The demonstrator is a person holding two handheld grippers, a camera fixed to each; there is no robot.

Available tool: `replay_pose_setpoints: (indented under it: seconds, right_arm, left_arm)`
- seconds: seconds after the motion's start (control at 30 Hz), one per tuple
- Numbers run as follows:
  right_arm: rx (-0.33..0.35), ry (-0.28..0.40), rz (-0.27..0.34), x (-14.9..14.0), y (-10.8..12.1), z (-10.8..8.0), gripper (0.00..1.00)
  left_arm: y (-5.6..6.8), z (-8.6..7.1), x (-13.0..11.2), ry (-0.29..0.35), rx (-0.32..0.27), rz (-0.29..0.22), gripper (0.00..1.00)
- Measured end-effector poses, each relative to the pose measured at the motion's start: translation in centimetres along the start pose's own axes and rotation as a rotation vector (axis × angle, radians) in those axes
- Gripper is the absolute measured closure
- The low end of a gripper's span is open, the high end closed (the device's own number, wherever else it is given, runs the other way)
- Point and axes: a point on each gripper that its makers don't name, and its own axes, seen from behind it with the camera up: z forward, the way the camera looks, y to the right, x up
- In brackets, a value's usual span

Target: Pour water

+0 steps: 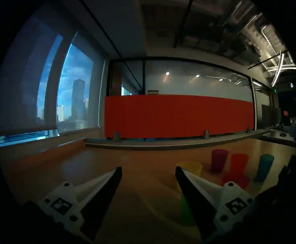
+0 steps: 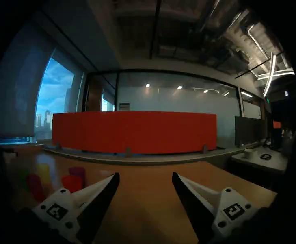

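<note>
Wood table (image 1: 148, 191) w/ multicolor translucent cups (image 1: 239, 162)

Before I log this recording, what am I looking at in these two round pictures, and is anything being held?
A person carries a two-finger tool in each hand; no robot arm. Each round picture comes from a camera riding on one tool, looking along its fingers. The left tool and the right tool are both open, holding nothing. On the brown wooden table stand a yellow plastic cup, a maroon plastic cup, a red plastic cup and a teal plastic cup. Behind runs a long red partition panel.
</note>
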Motion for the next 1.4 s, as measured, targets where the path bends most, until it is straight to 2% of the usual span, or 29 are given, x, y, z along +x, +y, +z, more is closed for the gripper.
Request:
replay_pose_setpoints:
  seconds: [0.57, 1.03, 1.4]
  right_arm:
    - [0.023, -0.019, 0.0, -2.1, -1.6, 1.4, 0.0]
    - [-0.002, -0.049, 0.024, -3.6, -0.8, 1.8, 0.0]
    - [-0.006, -0.06, 0.006, -4.5, -0.9, 1.9, 0.0]
  left_arm:
    - [0.0, 0.0, 0.0, 0.0, 0.0, 0.0, 0.02]
    - [0.0, 0.0, 0.0, 0.0, 0.0, 0.0, 0.02]
    - [0.0, 0.0, 0.0, 0.0, 0.0, 0.0, 0.02]
